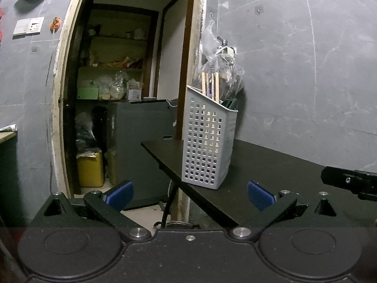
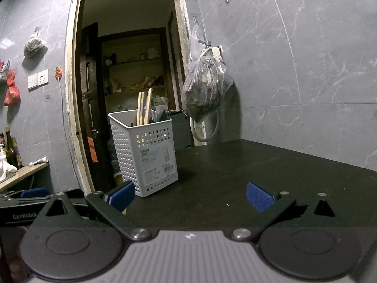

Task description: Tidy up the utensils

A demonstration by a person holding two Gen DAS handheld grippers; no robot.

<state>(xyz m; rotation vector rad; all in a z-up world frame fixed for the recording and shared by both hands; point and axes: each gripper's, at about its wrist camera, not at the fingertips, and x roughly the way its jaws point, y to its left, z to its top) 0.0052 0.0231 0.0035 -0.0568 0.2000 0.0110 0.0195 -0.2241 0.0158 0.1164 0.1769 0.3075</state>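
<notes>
Left gripper (image 1: 190, 194): nearest the left wrist camera, its two blue-padded fingers (image 1: 120, 194) spread wide with nothing between them; it hangs over the left edge of the desk, one finger off the desk above the floor, the other above the dark top.

Right gripper (image 2: 190, 195): fingers likewise spread wide and empty, blue pads (image 2: 259, 197) low over the front of the desk; in the left wrist view part of it shows at the far right edge.

Desk (image 2: 259, 165): dark, matte top, set against a grey tiled wall; its left edge runs past an open doorway.

Utensil basket (image 2: 143, 152): white perforated plastic, tall and square, upright near the desk's left edge, close to the front left corner in the right wrist view; a printed label faces the right gripper. It stands ahead of both grippers and apart from them.

Utensils: several pale wooden sticks, probably chopsticks (image 2: 143, 106), stand upright in the basket and rise above its rim; a dark green handle (image 1: 229, 103) leans at the far side. What else lies inside cannot be told.

Plastic bag (image 2: 205, 89): clear, filled with something dark, hanging from a wall tap behind the desk, right of the doorway.

Doorway (image 2: 127, 70): opens onto a storeroom with cluttered shelves.

Switch plate (image 2: 37, 79): on the wall left of the doorway.
</notes>
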